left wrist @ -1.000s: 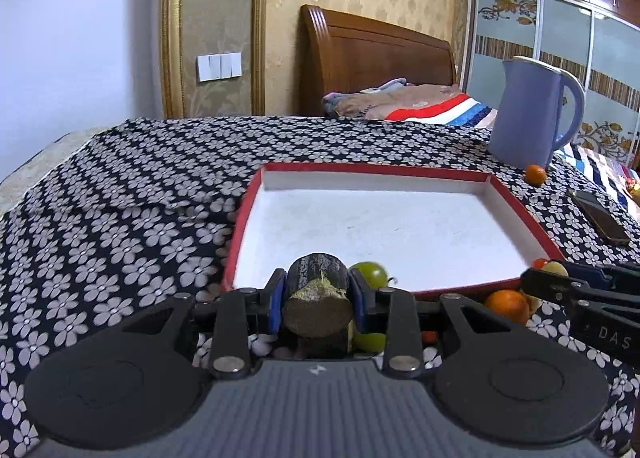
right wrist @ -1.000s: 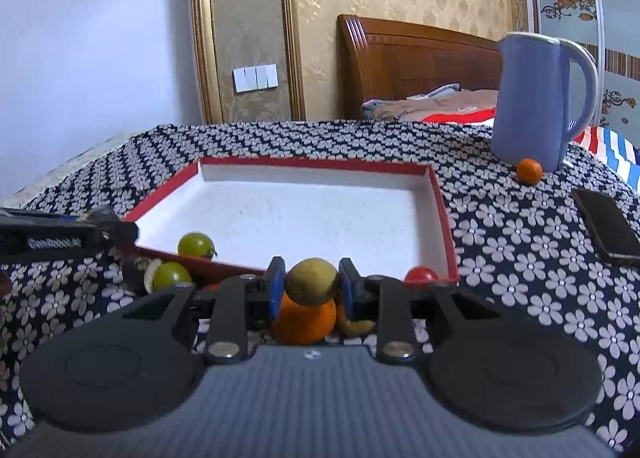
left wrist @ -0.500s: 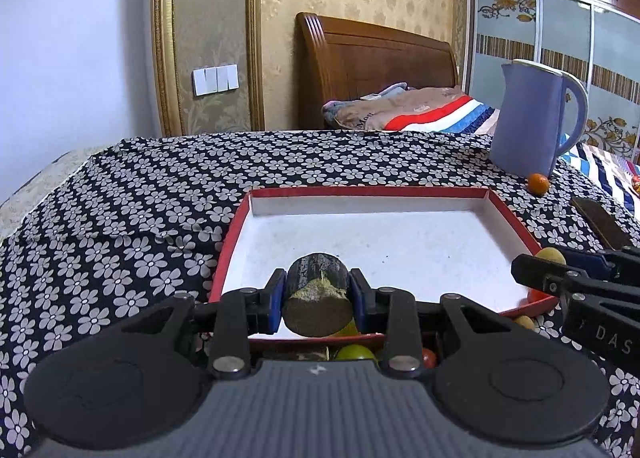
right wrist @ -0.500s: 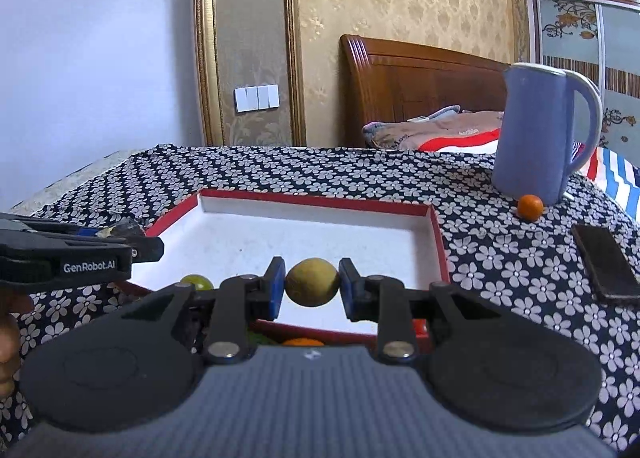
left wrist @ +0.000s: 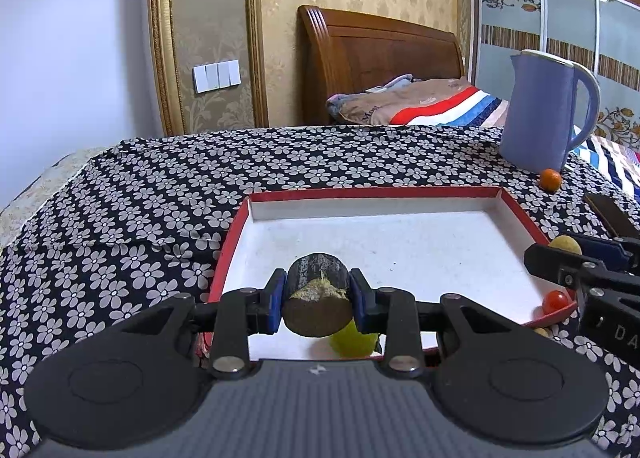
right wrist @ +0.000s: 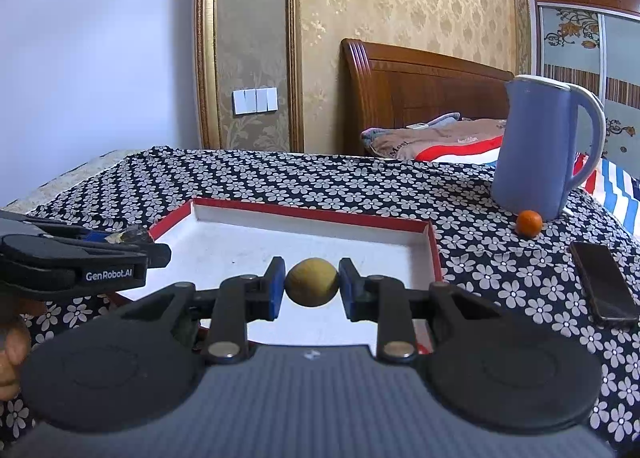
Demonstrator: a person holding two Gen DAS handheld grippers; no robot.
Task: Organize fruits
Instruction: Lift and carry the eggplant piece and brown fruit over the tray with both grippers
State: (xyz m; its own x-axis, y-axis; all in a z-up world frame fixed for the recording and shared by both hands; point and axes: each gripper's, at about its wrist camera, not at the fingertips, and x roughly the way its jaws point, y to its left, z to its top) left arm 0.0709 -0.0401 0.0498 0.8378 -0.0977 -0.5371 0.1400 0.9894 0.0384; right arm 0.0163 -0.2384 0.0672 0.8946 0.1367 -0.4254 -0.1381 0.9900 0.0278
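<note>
1. Two views showed the scene. In the left wrist view, the left gripper (left wrist: 317,301) was clamped on a dark stubby fruit piece (left wrist: 317,304) with a rough tan cut end, held above the near part of the red-rimmed white tray (left wrist: 516,206).
2. Just below that piece a green fruit (left wrist: 352,340) lay in the tray by its near wall, and a small red fruit (left wrist: 556,301) sat in the tray's near right corner.
3. At the right edge the right gripper (left wrist: 568,254) reached in, with a yellowish fruit (left wrist: 565,245) between its fingers.
4. Farther back on the flowered counter (left wrist: 160,194) stood a blue jug (left wrist: 540,114), with a small orange fruit (left wrist: 550,180) just beside its base.
5. In the right wrist view, the right gripper (right wrist: 312,288) was closed on the round yellowish fruit (right wrist: 312,287), held over the tray (right wrist: 434,246).
6. The left gripper (right wrist: 136,246) came in from the left above the tray's left rim, the dark piece barely visible at its tip.
7. The jug (right wrist: 536,146) and orange fruit (right wrist: 529,223) stood to the right; a dark phone (right wrist: 602,286) lay flat nearer.
</note>
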